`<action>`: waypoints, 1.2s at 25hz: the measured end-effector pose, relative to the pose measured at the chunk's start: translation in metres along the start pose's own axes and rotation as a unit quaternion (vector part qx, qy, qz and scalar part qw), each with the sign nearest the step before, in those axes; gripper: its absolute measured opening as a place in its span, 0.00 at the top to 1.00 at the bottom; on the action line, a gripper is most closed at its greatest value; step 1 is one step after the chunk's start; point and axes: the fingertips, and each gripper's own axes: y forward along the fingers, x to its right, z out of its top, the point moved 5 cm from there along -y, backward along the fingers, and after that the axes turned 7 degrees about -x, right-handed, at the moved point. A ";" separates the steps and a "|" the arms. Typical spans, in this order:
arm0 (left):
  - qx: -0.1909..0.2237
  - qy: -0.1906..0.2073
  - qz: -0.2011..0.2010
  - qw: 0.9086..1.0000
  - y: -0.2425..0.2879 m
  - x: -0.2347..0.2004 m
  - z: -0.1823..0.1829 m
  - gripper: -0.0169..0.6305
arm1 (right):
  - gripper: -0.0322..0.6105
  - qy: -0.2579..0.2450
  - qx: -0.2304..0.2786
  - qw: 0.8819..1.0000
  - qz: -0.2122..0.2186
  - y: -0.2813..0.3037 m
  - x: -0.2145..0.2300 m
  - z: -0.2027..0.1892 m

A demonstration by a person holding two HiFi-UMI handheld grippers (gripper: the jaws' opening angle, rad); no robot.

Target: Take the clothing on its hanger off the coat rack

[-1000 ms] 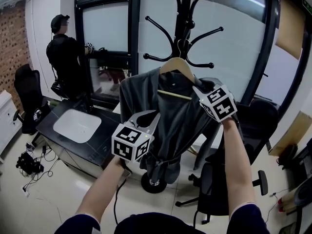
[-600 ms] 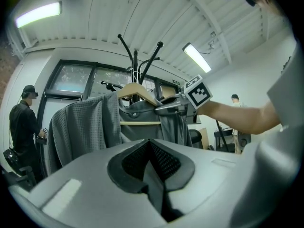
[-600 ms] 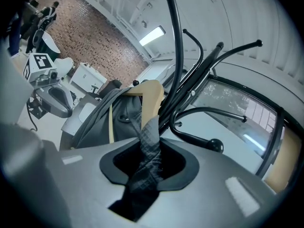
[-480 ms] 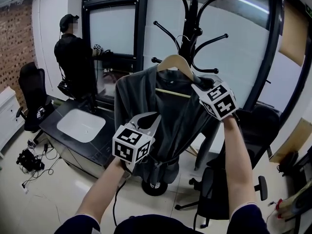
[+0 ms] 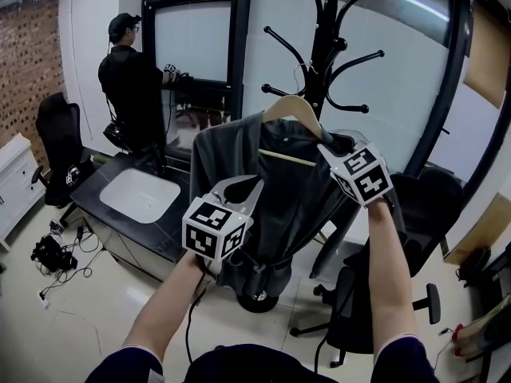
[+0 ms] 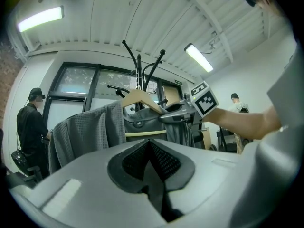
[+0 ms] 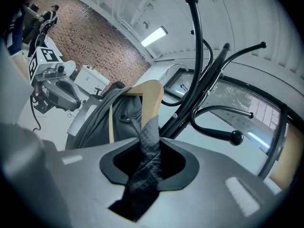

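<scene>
A grey garment point(image 5: 275, 190) hangs on a wooden hanger point(image 5: 291, 108) just left of the black coat rack point(image 5: 326, 46); whether the hook still rests on a peg I cannot tell. My right gripper point(image 5: 329, 145) is shut on the garment's right shoulder; in the right gripper view grey fabric point(image 7: 148, 146) runs between the jaws below the hanger point(image 7: 149, 99). My left gripper point(image 5: 243, 191) is lower, in front of the garment's left half, and points level. In the left gripper view its pads point(image 6: 164, 160) meet, and the garment point(image 6: 85, 134) hangs ahead of them.
A person in black point(image 5: 132, 82) stands at the window at the back left. A black desk with a white tray point(image 5: 142, 195) lies left of the rack's base point(image 5: 255, 298). Office chairs point(image 5: 60, 146) point(image 5: 359, 309) stand on both sides, and cables point(image 5: 52, 254) lie on the floor.
Both grippers have shifted a little sideways. The hanger with the garment now sits further left of the rack's post than before. Neither grip looks different.
</scene>
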 end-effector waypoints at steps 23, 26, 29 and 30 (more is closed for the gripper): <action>0.000 -0.013 -0.157 0.988 0.016 0.053 -0.023 0.95 | 0.80 0.047 -0.097 0.988 -0.110 -0.115 -0.054 -0.061; 0.007 -0.015 -0.176 0.984 0.018 0.071 -0.018 0.95 | 0.80 0.051 -0.106 0.986 -0.122 -0.141 -0.060 -0.068; 0.016 -0.019 -0.194 0.981 0.017 0.094 -0.012 0.95 | 0.80 0.058 -0.112 0.983 -0.135 -0.170 -0.065 -0.074; 0.019 -0.021 -0.198 0.980 0.015 0.102 -0.010 0.95 | 0.80 0.059 -0.112 0.982 -0.141 -0.181 -0.066 -0.076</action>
